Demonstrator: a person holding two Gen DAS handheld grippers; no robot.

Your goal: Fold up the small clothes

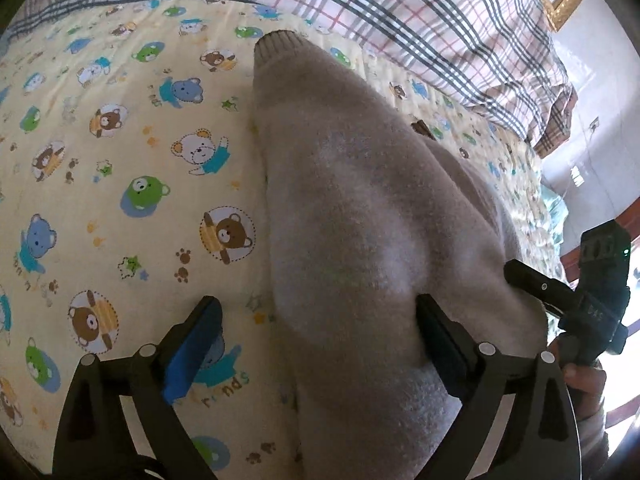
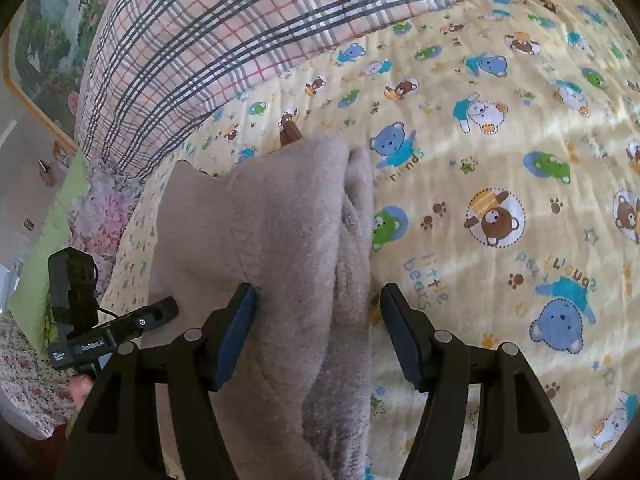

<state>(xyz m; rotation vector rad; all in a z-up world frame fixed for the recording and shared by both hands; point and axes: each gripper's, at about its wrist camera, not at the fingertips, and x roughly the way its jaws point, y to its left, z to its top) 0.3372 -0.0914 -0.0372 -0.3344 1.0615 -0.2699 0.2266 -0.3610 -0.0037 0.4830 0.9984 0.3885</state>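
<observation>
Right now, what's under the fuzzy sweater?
The sweater lies on the bear sheet. A brown bit pokes out at its far edge; anything else under it is hidden.

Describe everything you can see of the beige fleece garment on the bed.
The beige garment is small and made of soft, fuzzy fleece, with a ribbed cuff at its far end. It lies bunched and partly folded on the yellow bear-print sheet, near the plaid blanket. The left gripper and right gripper both stand open astride its near part; neither pinches it, though the inner finger of each looks to rest against the fabric.
</observation>
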